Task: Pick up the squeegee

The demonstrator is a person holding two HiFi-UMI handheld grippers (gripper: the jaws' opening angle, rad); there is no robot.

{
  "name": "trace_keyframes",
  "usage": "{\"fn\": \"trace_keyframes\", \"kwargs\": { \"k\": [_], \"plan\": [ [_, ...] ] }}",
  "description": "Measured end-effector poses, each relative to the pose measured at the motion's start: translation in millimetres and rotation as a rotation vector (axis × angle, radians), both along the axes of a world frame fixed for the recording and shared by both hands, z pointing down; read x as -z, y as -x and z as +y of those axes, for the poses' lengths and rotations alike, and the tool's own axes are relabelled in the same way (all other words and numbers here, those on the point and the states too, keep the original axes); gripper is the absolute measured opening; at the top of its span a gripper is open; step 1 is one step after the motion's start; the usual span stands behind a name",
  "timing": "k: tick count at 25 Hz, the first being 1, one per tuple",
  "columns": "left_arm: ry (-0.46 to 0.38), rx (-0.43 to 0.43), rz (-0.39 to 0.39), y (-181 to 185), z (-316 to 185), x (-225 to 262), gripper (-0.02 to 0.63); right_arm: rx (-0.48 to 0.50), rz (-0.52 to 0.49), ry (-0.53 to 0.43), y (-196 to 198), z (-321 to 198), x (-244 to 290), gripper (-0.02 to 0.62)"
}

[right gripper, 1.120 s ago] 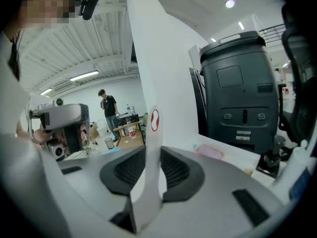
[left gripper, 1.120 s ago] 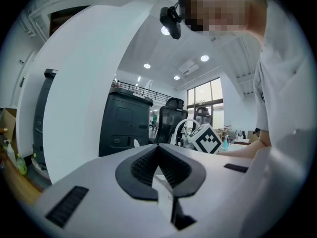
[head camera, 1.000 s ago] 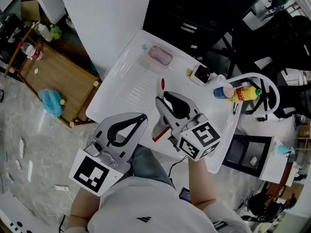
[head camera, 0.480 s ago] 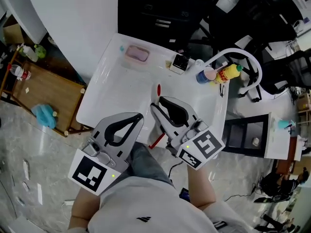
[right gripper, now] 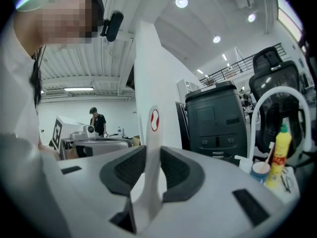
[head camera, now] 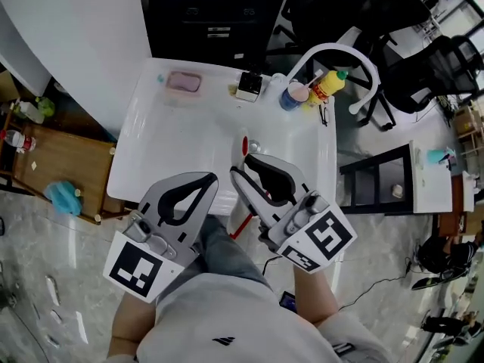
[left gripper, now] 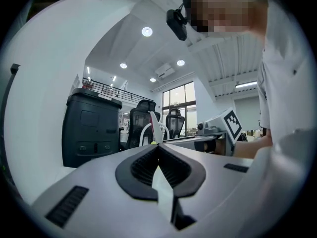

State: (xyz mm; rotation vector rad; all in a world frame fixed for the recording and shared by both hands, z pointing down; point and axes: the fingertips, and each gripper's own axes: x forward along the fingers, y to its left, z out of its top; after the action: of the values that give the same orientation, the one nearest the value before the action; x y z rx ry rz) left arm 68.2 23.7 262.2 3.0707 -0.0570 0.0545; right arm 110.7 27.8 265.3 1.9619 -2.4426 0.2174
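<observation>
The squeegee [head camera: 244,144] has a white handle with a red tip, and a red part shows below my right gripper [head camera: 240,171]. That gripper is shut on the handle and holds it above the white table [head camera: 166,138]. In the right gripper view the handle [right gripper: 153,125] stands upright between the two dark pads [right gripper: 174,170], its red oval mark above them, with the right gripper [right gripper: 152,150] clamped around it. My left gripper [head camera: 204,178] hangs beside it on the left, shut with nothing in it; the left gripper view shows its jaws [left gripper: 158,145] meeting at the tips.
On the table's far edge sit a pink soap dish [head camera: 184,82], a small black-and-white box [head camera: 248,86], a pink-lidded cup [head camera: 293,95] and a yellow bottle [head camera: 327,84]. A white curved chair frame [head camera: 333,51] stands behind them. A wooden trolley [head camera: 53,165] lies left, a black cabinet [head camera: 219,13] beyond.
The head view has swung, so the table and its objects now sit straighter and higher in the picture. Both grippers keep their places and the right one still holds the squeegee.
</observation>
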Motion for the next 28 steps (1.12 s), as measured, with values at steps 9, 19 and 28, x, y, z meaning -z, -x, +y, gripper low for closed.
{"fn": "trace_keyframes", "kwargs": {
  "k": [9,19,28],
  "plan": [
    [-0.018,-0.043,0.004,-1,26,3,0.012,-0.039,-0.011,-0.058,3,37,14,0.106],
    [-0.037,-0.03,0.009,9,36,7,0.012,-0.019,0.017,-0.094,16,49,22,0.106],
    [-0.046,-0.018,0.022,15,34,14,0.012,-0.008,0.033,-0.106,23,47,30,0.106]
  ]
}}
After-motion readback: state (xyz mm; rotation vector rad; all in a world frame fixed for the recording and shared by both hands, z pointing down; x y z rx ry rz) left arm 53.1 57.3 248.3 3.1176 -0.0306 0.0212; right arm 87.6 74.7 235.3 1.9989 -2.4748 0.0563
